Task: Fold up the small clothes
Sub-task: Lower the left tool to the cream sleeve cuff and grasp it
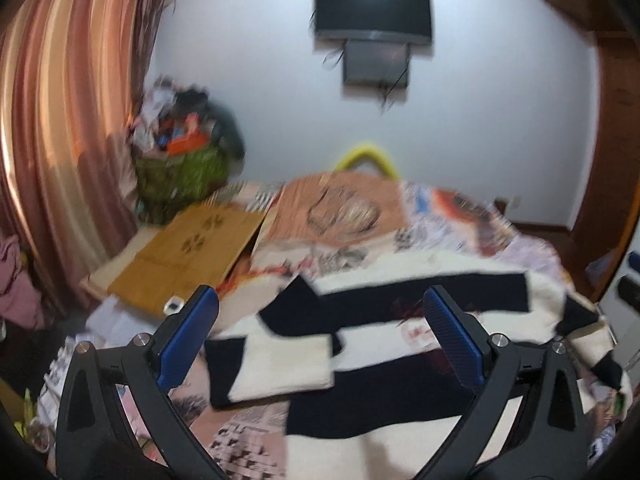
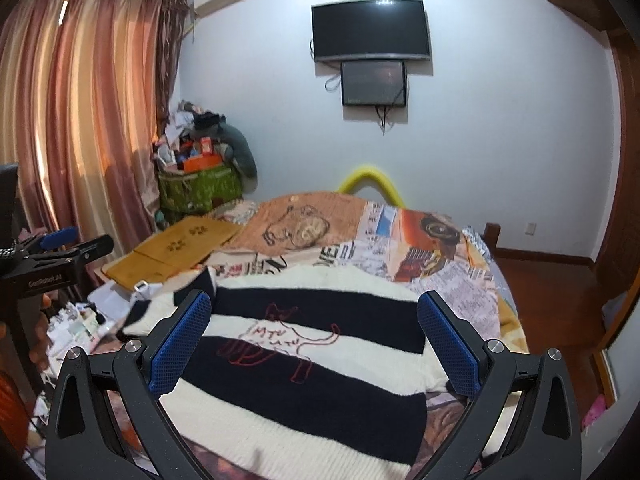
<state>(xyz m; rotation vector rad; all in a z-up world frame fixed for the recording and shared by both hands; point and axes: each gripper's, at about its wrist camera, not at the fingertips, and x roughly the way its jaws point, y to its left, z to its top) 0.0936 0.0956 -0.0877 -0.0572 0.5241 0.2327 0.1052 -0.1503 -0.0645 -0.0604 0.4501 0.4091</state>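
Observation:
A small knitted sweater with wide black and cream stripes and a red outlined cat on the chest lies flat on the bed. In the left wrist view the sweater has its left sleeve folded in over the body. My left gripper is open and empty, held above the sweater's left side. My right gripper is open and empty, above the middle of the sweater. The left gripper also shows at the left edge of the right wrist view.
The bed has a patterned newspaper-print cover. A yellow-brown board lies at its far left. A green basket of clutter stands by the curtain. Two screens hang on the far wall. Wooden floor lies to the right.

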